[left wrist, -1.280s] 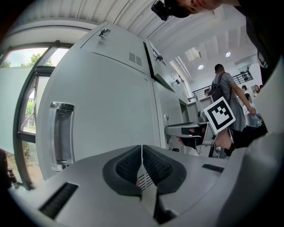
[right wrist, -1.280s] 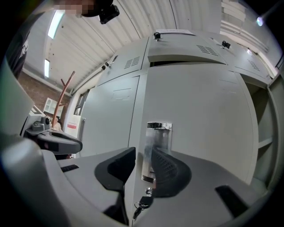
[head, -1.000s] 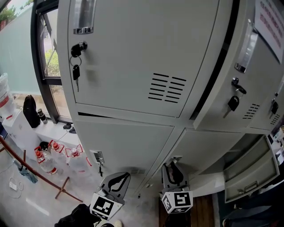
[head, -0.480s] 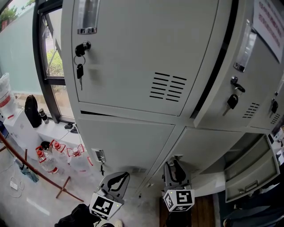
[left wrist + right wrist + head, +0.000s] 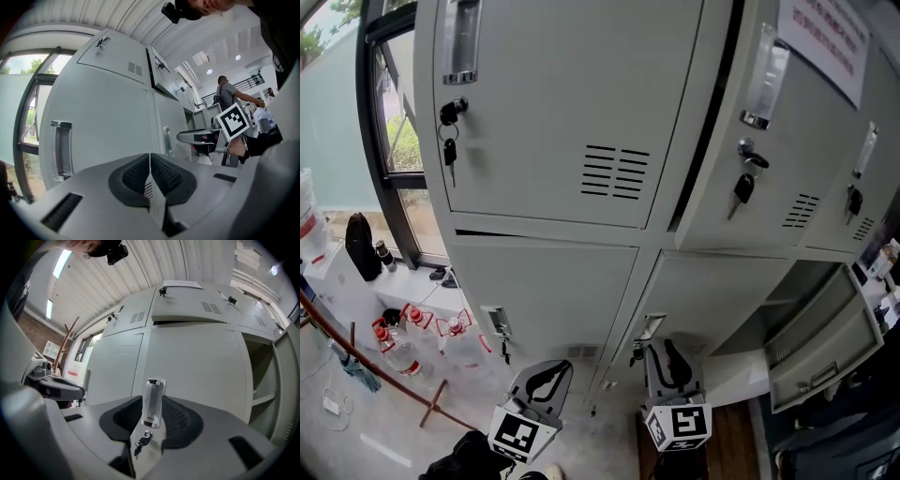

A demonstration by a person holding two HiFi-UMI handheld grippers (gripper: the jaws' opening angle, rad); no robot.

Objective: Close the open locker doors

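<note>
Door handle (image 5: 649, 327) shifted just left of right hand-held gripper (image 5: 671, 354).

- Paper notice (image 5: 822, 37) on the upper right door of the lockers (image 5: 572, 103): several lines of red print, too small and skewed to read.
- Left marker cube (image 5: 524, 435) and right marker cube (image 5: 679, 424), below the lockers: black-and-white square patterns only, no letters or digits.
- Bottles (image 5: 398, 345) on the floor left of the lockers: red labels, wording illegible.
- Red-and-white sign (image 5: 72, 373) far left of the lockers in the right gripper view: unreadable.
</note>
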